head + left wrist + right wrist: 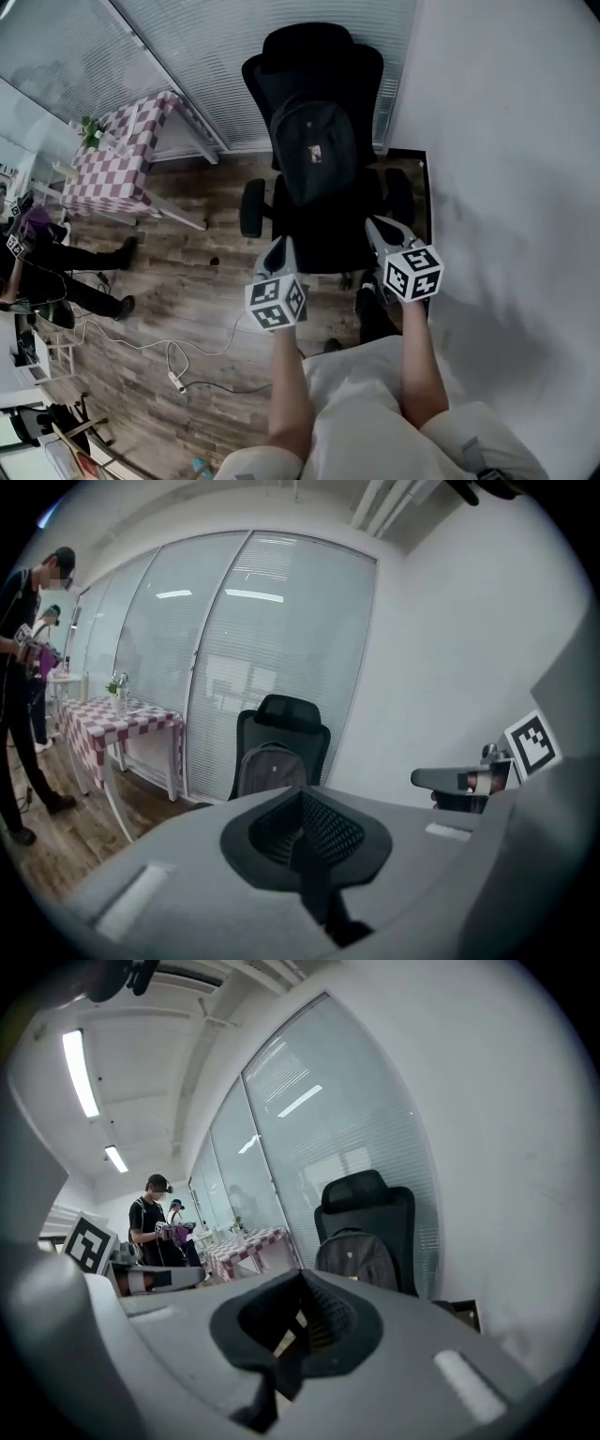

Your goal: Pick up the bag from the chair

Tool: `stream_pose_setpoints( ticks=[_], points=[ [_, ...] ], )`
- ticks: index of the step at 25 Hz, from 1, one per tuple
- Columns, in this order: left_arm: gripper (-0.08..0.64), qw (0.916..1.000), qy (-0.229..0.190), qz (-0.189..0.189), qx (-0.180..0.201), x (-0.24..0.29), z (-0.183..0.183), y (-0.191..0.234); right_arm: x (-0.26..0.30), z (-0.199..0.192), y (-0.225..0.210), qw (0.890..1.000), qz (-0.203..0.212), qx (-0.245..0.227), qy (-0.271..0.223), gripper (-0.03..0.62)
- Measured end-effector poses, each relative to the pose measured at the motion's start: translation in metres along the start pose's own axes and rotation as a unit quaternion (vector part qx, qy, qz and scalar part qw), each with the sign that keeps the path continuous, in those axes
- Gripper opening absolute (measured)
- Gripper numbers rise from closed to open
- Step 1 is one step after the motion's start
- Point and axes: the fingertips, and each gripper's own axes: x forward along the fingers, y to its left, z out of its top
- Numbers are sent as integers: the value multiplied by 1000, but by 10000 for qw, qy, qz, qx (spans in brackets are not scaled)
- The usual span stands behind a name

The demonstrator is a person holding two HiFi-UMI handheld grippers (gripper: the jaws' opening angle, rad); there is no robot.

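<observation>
A dark grey backpack (pixel 314 150) stands upright on the seat of a black office chair (pixel 323 239), leaning against its backrest. Both grippers are held side by side short of the seat's front edge and point at the chair, touching nothing. My left gripper (pixel 278 253) is shut and empty. My right gripper (pixel 382 232) is also shut and empty. The left gripper view has the backpack (pixel 270 766) just above my closed jaws, still some way off. In the right gripper view the backpack (pixel 356 1258) sits a little right of the jaws.
A white wall (pixel 506 141) runs along the chair's right side, a glass partition with blinds (pixel 187 56) stands behind it. A checkered table (pixel 117 159) is at the left. People (pixel 37 253) stand far left. A cable and power strip (pixel 178 377) lie on the wood floor.
</observation>
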Motion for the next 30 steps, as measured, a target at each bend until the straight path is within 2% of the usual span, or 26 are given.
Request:
stream_pose_setpoints(
  ticks=[4, 7, 12, 17, 25, 30],
  points=[
    [6, 9994, -163, 309, 45, 49, 33, -1, 40, 45, -45, 9998, 72, 169, -117, 1],
    [6, 9987, -84, 495, 108, 85, 45, -8, 64, 64, -86, 9999, 37, 109, -107, 2],
    [6, 9947, 127, 1005, 162, 134, 46, -5, 103, 69, -139, 9998, 147, 80, 110, 2],
    [6, 9917, 260, 1257, 47, 151, 44, 0, 124, 70, -166, 9990, 238, 208, 332, 2],
    [6, 9911, 358, 1232, -359, 177, 23, 29, 165, 66, -182, 9985, 99, 363, 395, 2],
    [6, 9913, 493, 1105, -508, 205, 13, 64, 201, 51, -187, 9969, -10, 464, 642, 2]
  ],
)
